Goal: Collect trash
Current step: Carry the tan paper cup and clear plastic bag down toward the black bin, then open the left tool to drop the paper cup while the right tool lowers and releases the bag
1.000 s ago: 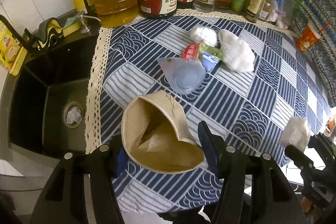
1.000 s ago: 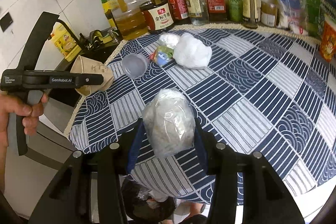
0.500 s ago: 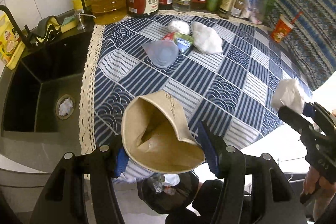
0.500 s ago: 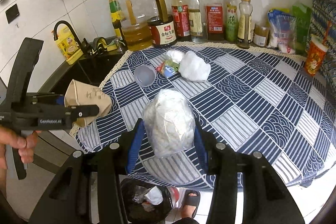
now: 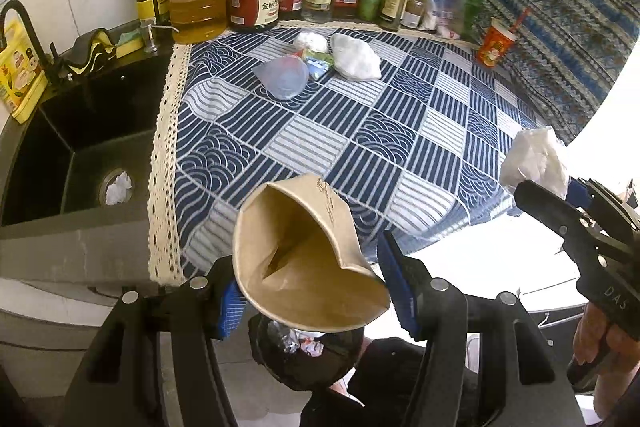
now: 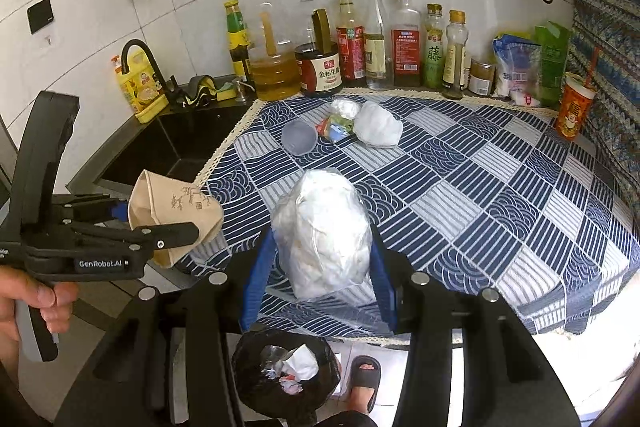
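My left gripper [image 5: 308, 291] is shut on a squashed brown paper cup [image 5: 300, 267], held off the counter's front edge above a black-lined trash bin [image 5: 308, 351]. The same cup [image 6: 176, 207] shows at the left of the right wrist view. My right gripper [image 6: 320, 267] is shut on a clear bag of white crumpled paper [image 6: 324, 231], also above the trash bin [image 6: 284, 371]. On the blue patterned cloth [image 6: 460, 195] near the bottles lie a clear plastic cup [image 6: 298, 139], a colourful wrapper [image 6: 336, 127], and two white wads [image 6: 378, 125].
A black sink [image 5: 80, 147] with a paper scrap in its drain lies left of the cloth. Several sauce and oil bottles [image 6: 360, 47] line the back wall. An orange cup with a straw [image 6: 574, 111] stands at the far right. A sandalled foot [image 6: 364, 379] is beside the bin.
Both grippers pulled back from the counter and rose a little, each keeping its load. The trash bin has come into view beneath them.
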### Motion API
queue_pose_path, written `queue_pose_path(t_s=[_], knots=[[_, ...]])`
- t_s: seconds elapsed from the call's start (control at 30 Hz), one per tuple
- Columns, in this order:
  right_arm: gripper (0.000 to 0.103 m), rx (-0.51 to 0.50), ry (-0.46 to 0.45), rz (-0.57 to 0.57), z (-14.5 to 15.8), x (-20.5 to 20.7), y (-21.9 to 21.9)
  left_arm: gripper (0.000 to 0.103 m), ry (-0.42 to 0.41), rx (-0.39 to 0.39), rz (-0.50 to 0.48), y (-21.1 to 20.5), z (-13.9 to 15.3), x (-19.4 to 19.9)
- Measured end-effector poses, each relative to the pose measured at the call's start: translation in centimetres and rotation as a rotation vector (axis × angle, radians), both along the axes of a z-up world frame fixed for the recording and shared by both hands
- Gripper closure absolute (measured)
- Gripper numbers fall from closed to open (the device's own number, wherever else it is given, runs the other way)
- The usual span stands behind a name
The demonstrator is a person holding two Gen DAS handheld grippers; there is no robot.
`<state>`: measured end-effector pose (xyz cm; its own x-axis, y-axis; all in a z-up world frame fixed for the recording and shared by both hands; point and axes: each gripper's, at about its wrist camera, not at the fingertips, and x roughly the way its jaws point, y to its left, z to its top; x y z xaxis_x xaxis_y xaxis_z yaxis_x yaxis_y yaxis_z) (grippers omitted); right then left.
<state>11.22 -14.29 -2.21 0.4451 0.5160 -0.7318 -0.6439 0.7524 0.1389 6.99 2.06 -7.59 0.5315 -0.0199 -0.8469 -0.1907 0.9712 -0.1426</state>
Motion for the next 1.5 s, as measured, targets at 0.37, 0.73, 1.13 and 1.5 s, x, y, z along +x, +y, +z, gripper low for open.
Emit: queue_pose_path(t_s=[0.37,0.73,1.13,1.5], knots=[[0.057,-0.003,0.006,0.019,-0.2,-4.9,0.1,0.052,-0.004,-0.001,-0.017,-1.4,-0.3,-4.8],[0.057,-0.033,0.077,0.038,-3.1,-6.3,0.1,0.069,0.057,-0.104,0.035,-0.5,-5.3,-6.9],[0.057,-0.054,0.2,0.087,-6.9,-6.2,1.1,0.069,0.13,-0.137,0.092,1.0,-7.9,-7.3],[0.057,-0.102,0.34,0.115,-12.5,-6.7,2.3,0.069,0.202,-0.157,0.134,2.0,-10.6,-8.2]])
